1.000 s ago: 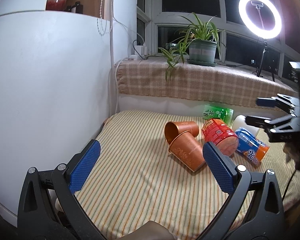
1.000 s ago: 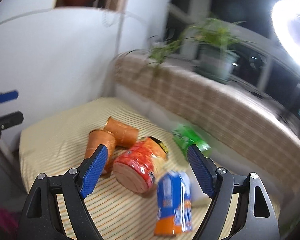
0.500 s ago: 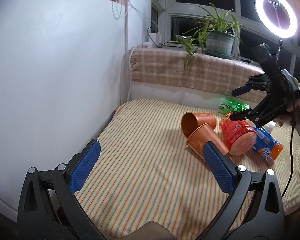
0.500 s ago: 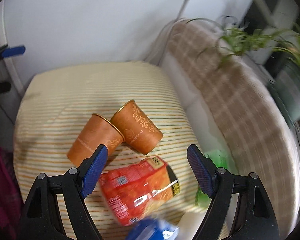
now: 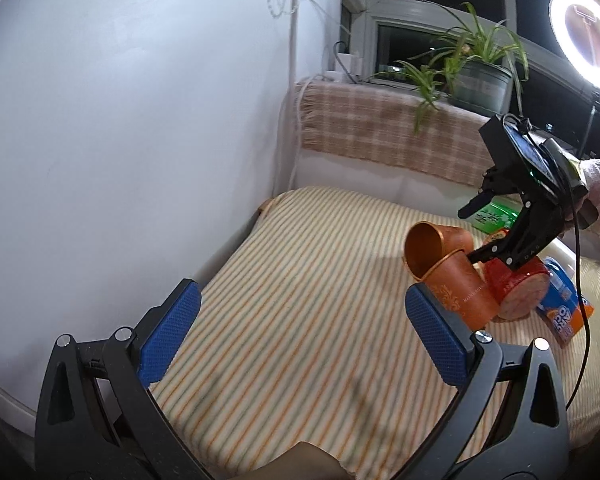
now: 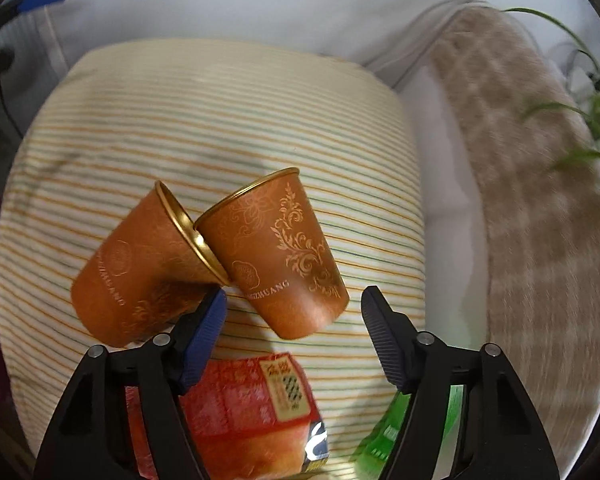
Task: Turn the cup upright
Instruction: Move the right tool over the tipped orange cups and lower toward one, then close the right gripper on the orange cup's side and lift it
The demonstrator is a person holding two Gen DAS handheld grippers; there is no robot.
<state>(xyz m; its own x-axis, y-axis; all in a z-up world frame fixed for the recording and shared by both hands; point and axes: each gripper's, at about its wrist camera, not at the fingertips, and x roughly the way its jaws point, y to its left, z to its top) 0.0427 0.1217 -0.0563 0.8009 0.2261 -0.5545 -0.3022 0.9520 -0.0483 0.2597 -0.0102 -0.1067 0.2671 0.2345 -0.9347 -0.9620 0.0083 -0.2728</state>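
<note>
Two orange cups with gold rims lie on their sides, touching, on the striped cushion (image 6: pixel 220 120). The far cup (image 6: pixel 276 256) lies between my right gripper's (image 6: pixel 294 304) open jaws, base toward the camera. The near cup (image 6: pixel 140 264) lies to its left. In the left wrist view the far cup (image 5: pixel 432 244) shows its open mouth and the near cup (image 5: pixel 460 288) lies in front of it. My right gripper (image 5: pixel 474 234) hovers over the far cup. My left gripper (image 5: pixel 300 320) is open and empty, well short of the cups.
A red cylindrical package (image 6: pixel 244 412), a green packet (image 6: pixel 384 440) and a blue-orange packet (image 5: pixel 562 308) lie beside the cups. A white wall (image 5: pixel 120 140) borders the cushion on the left. A plaid-covered ledge (image 5: pixel 380 128) holds a potted plant (image 5: pixel 480 76); a ring light (image 5: pixel 584 44) shines behind.
My right gripper has come down and forward over the cups, so the far cup now sits between its jaws. The left gripper has drifted left and nearer the wall. The cups have not moved.
</note>
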